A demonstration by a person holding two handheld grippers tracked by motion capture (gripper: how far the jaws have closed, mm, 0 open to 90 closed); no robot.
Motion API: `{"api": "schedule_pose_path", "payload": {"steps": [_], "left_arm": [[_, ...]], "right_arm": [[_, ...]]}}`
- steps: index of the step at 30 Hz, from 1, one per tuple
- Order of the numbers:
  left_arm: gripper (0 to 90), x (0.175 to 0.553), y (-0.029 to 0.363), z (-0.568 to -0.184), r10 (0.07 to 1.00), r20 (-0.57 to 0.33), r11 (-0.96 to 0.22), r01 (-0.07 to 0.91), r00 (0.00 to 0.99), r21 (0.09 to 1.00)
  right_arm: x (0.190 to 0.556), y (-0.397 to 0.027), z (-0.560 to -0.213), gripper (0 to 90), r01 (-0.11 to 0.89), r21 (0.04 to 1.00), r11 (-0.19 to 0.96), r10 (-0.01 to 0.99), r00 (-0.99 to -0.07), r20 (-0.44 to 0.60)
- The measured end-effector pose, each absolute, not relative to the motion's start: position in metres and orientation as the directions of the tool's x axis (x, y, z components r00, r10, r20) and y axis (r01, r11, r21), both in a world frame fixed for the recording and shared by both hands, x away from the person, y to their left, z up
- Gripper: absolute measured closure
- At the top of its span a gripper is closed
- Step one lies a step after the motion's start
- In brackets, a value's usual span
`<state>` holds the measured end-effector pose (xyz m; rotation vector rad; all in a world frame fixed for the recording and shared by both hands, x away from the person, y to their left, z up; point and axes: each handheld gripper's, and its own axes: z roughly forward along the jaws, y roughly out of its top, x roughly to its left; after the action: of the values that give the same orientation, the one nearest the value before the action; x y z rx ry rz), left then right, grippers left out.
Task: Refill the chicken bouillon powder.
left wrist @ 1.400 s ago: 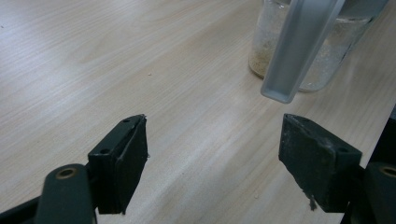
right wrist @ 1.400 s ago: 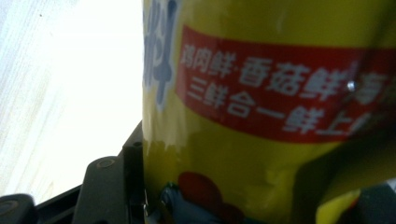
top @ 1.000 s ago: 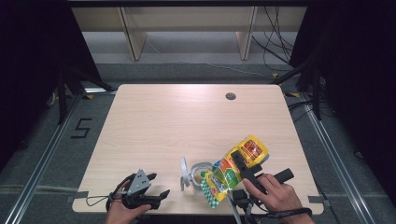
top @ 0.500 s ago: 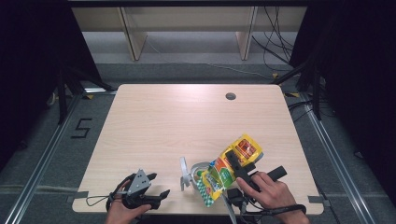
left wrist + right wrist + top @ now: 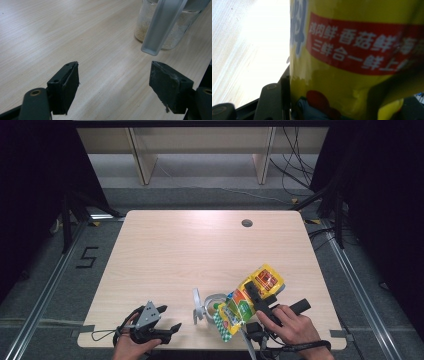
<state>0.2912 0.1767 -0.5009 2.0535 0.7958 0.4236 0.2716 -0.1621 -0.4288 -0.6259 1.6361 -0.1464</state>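
Yellow plastic seasoning pouch (image 5: 248, 301) with red band, tilted over clear glass jar (image 5: 215, 303) at table's (image 5: 200, 250) near edge; pinched between right gripper's (image 5: 254, 296) jaws. Left gripper (image 5: 167, 320), jaws spread and empty, left of jar.

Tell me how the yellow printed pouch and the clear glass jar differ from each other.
The yellow printed pouch is soft, opaque and brightly coloured; the clear glass jar is rigid and see-through, with a thin layer of pale grains at its bottom. The pouch is gripped in the right tool and tipped with its lower end over the jar; the jar stands on the wooden table, and nothing grips it. Both sit near the table's front edge.
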Motion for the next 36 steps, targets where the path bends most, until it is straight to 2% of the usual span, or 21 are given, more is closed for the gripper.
{"api": "schedule_pose_path", "payload": {"steps": [3,4,17,23,32,36], "left_arm": [[23.8,0.29,0.176,-0.502,0.677,-0.023,-0.405,0.398,0.736,0.823],[23.8,0.291,0.177,-0.501,0.667,-0.001,-0.422,0.379,0.745,0.823],[23.7,0.291,0.176,-0.501,0.671,0.003,-0.418,0.375,0.741,0.827],[23.7,0.291,0.176,-0.501,0.68,-0.018,-0.406,0.397,0.733,0.823],[23.7,0.292,0.178,-0.5,0.673,0.008,-0.423,0.375,0.74,0.825],[23.7,0.291,0.178,-0.501,0.68,-0.014,-0.408,0.395,0.733,0.823]], "right_arm": [[0.27,-0.164,-0.428,43.3,-0.306,-0.434,0.847,-0.467,-0.038,-0.883],[0.27,-0.165,-0.427,43.4,-0.307,-0.435,0.846,-0.468,-0.039,-0.883],[0.264,-0.173,-0.422,43.4,-0.277,-0.421,0.864,-0.445,-0.027,-0.895],[0.265,-0.164,-0.428,43.4,-0.317,-0.444,0.838,-0.475,-0.024,-0.88],[0.265,-0.164,-0.423,43.4,-0.304,-0.444,0.843,-0.469,-0.012,-0.883],[0.266,-0.163,-0.425,43.4,-0.311,-0.45,0.837,-0.48,-0.021,-0.877]]}}
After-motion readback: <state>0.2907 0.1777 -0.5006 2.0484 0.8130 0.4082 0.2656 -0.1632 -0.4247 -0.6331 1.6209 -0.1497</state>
